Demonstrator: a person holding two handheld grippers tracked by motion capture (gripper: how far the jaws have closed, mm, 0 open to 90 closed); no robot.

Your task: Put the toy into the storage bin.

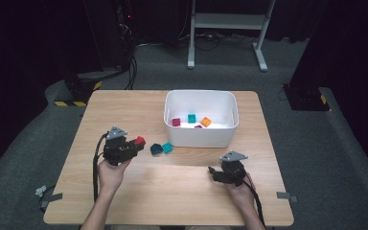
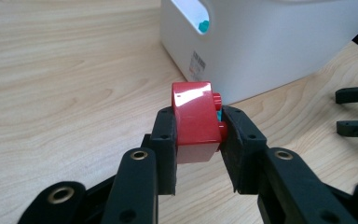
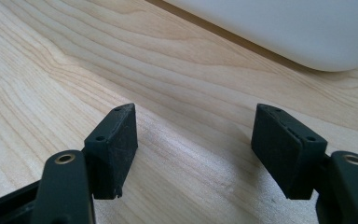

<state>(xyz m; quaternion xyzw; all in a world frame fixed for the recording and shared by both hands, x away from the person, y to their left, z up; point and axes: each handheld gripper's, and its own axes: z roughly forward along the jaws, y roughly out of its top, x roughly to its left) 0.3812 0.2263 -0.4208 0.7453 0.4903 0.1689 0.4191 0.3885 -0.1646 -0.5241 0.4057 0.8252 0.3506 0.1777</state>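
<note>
L gripper clamps red block, hides teal block

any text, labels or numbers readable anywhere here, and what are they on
No text can be read.
A small sticker on the outer wall of the white bin: print too small and blurred to read.
The red block held in the left gripper carries no lettering.
</note>
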